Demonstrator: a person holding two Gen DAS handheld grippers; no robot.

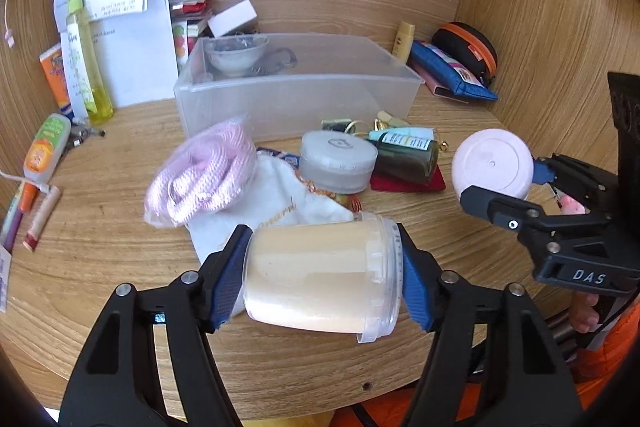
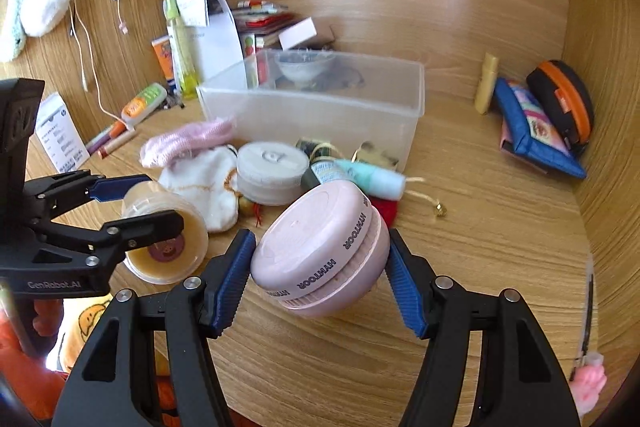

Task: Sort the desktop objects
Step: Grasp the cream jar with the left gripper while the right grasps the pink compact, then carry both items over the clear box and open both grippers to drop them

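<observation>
Jar [image 1: 320, 275] between left jaws; pink case [image 2: 320, 251] between right jaws.

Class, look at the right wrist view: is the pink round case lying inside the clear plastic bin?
No. The pink round case sits between the right gripper pads, in front of the clear plastic bin, outside it.

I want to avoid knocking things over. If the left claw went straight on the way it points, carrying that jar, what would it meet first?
Probably the white cloth pouch just beyond the cream jar in the left claw, then the grey round tin; depth is unclear.
</observation>
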